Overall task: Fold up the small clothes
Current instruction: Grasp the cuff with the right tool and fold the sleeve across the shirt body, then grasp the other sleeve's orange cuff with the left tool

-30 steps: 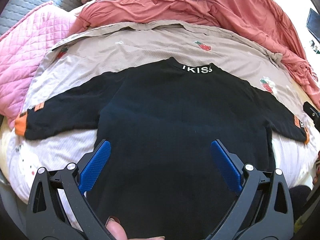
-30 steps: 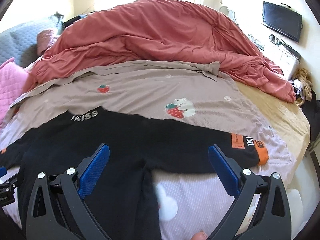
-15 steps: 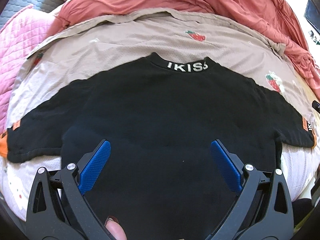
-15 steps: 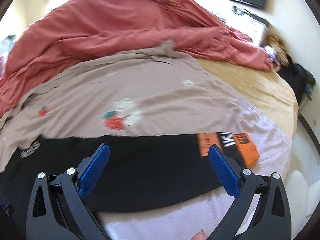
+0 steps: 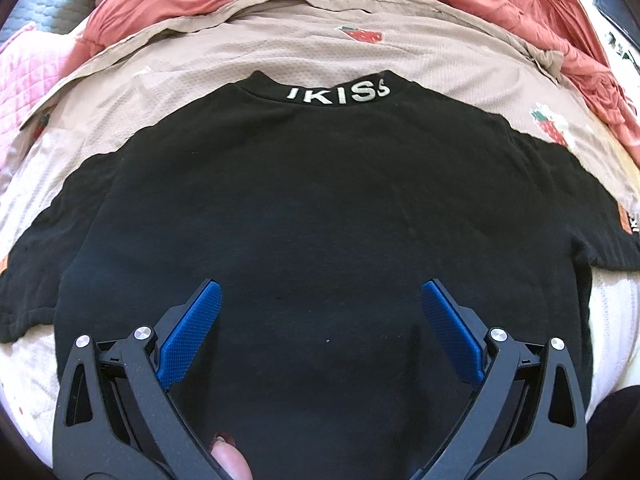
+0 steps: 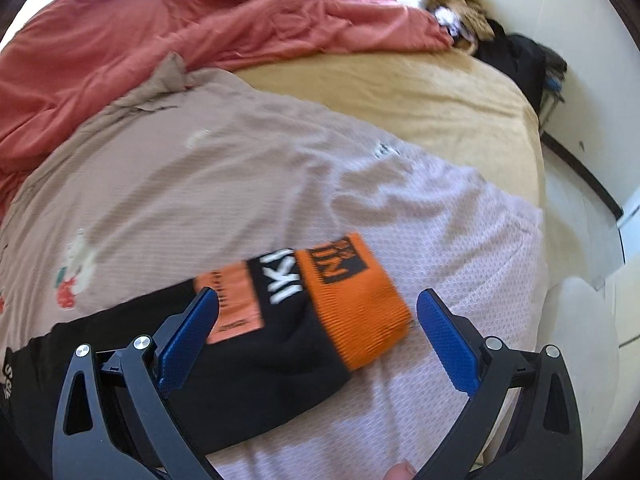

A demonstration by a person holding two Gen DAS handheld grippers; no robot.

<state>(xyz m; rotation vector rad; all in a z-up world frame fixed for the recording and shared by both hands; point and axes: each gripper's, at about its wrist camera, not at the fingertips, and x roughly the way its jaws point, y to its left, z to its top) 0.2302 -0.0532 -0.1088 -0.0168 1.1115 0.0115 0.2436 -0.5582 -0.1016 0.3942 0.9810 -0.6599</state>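
Observation:
A small black sweatshirt [image 5: 320,208] lies flat on the bed, its collar with white "IKISS" letters at the far side and both sleeves spread out. My left gripper [image 5: 320,320] is open and empty above the middle of its body. In the right wrist view the sweatshirt's right sleeve [image 6: 256,356] ends in an orange cuff [image 6: 356,308]. My right gripper [image 6: 316,320] is open and empty, with the cuff lying between its blue fingers [image 6: 444,340].
A beige sheet with strawberry prints [image 5: 360,36] lies under the sweatshirt. A crumpled red duvet [image 6: 160,28] fills the far side of the bed. A pink quilt [image 5: 28,76] lies at the left. The bed's right edge [image 6: 544,240] drops to the floor.
My right gripper has swung right along the sleeve and closed in over the orange cuff. My left gripper has moved forward over the sweatshirt's body. Both stay open.

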